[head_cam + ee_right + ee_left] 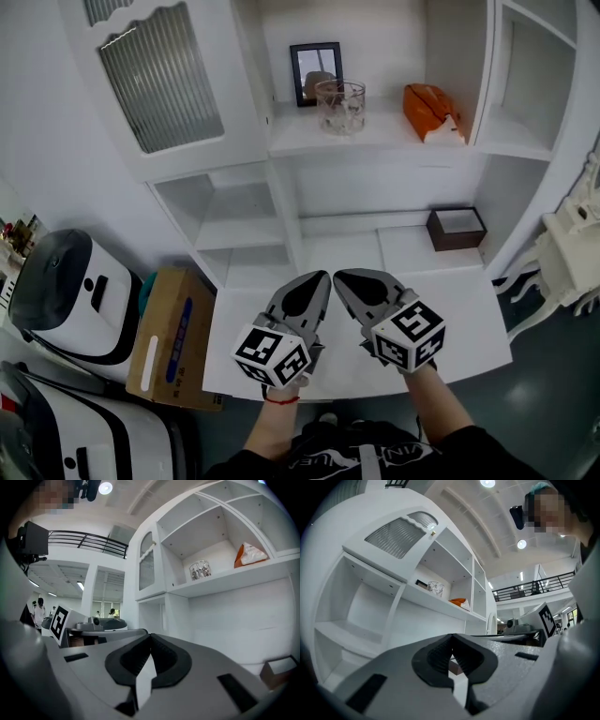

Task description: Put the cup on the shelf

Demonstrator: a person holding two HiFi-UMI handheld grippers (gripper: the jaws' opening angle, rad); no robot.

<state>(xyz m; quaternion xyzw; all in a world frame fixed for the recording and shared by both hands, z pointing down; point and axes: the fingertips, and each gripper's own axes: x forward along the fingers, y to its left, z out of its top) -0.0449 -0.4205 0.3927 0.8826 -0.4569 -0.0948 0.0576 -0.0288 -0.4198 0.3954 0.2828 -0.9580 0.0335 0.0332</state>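
Though seemingly glass, cup (340, 106) atop white shelf (389, 134).

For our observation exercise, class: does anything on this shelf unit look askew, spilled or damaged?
Nothing really stands out. The glass cup stands upright on the shelf in front of the picture frame, and no spill shows. The orange bag, apart to its right, slouches a little but shows no visible damage.

left claw (451, 644) closed and empty, cup (436, 588) on shelf (440, 603)
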